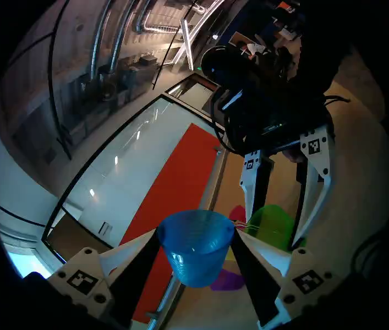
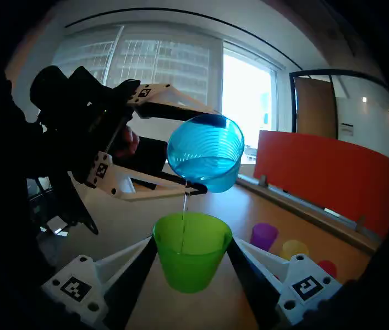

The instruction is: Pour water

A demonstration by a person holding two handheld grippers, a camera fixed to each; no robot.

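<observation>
In the right gripper view, a green cup point(image 2: 192, 250) is pinched upright between the two fingers of the right tool point(image 2: 192, 242), one finger pressed against each side of it. Directly at 12 o'clock of it, a blue cup point(image 2: 205, 153) is gripped across its sides by the left tool point(image 2: 208, 151) and is tipped far over, its mouth turned toward the camera. A thin thread of water point(image 2: 184, 217) is seen running from its lowest lip down into the green cup, and more water is seen lying in the tilted blue cup. The left tool is held by a hand point(image 2: 125, 140) at 9 o'clock of the blue cup.

Both cups are held above a light wooden desk point(image 2: 133, 214). On it, at 3 to 4 o'clock of the green cup, a purple cup point(image 2: 264, 235), a yellow cup point(image 2: 295, 248) and a red cup point(image 2: 327, 268) are stood near one another. The far edge of the desk is bordered by an orange-red partition point(image 2: 332, 176). A large bright window point(image 2: 244, 99) is seen behind, with a brown door point(image 2: 315, 107) set in a dark frame at 2 o'clock.

In the left gripper view, the room is shown rolled over; ceiling pipes point(image 1: 117, 33) are seen at 11 o'clock.
</observation>
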